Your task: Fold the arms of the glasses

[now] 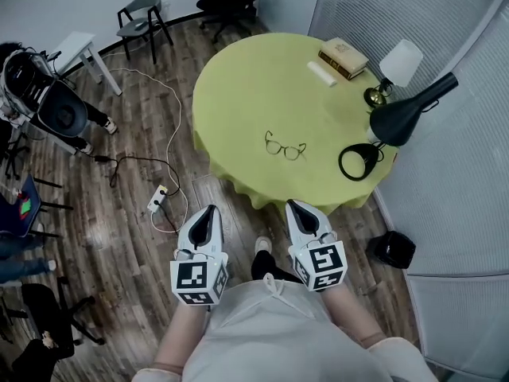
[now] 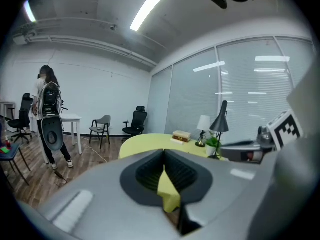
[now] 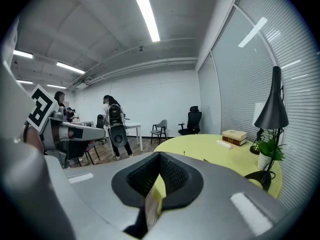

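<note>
Nearest, at 6 o'clock in the head view, the left gripper (image 1: 208,211) and the right gripper (image 1: 293,206) are side by side above the wooden floor (image 1: 135,237), both pointing to 12 o'clock. They are short of the counter (image 1: 238,94) edge. In each gripper view the jaws are pressed together at the tips, and nothing is between them.

The counter is round and has a yellow-green cloth. The glasses (image 1: 285,148) lie on it at 12 o'clock from the grippers, near the front edge and well apart from both. They are too small to tell whether the arms are folded.

At 3 o'clock from the glasses stands a black desk lamp (image 1: 409,114). Farther, at 1 o'clock, are a stack of books (image 1: 343,56) and a white-shaded lamp (image 1: 400,62). On the floor at 9 o'clock lies a power strip (image 1: 157,199).
</note>
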{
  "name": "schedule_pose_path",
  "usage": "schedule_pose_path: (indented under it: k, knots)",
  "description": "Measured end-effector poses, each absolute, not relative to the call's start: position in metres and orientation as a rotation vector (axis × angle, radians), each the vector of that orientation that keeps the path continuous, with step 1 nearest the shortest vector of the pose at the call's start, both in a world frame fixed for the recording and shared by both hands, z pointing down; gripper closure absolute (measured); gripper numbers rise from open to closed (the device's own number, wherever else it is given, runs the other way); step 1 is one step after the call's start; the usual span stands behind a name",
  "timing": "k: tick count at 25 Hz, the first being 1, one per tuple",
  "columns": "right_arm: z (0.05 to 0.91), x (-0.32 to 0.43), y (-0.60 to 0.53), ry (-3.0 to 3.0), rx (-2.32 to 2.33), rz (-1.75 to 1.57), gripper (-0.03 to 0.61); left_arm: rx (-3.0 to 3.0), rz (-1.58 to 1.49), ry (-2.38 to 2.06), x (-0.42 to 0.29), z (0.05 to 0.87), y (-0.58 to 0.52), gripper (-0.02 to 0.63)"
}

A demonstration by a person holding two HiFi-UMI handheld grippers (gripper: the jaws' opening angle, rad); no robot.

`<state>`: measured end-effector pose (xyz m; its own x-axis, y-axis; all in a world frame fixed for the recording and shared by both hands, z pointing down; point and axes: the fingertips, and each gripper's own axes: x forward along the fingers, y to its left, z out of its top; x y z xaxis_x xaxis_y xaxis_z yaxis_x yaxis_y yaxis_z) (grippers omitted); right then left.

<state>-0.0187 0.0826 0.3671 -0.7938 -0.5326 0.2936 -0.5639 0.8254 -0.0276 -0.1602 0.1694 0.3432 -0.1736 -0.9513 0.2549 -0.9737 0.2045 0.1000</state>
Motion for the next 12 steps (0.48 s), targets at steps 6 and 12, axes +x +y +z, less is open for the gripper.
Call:
schedule_pose_path:
  k: [6,12]
  knots:
    - [0.371,-0.023,-0.02,-2.721,0.879,0.181,0.578,1.888,0.136,-2.172,-0.165,0.346,0.053,0.607]
    - [0.379,-0.02,-0.094,-2.678,0.934,0.206,0.578,1.944,0.155,-2.101,-0.162,0.355,-0.029,0.607]
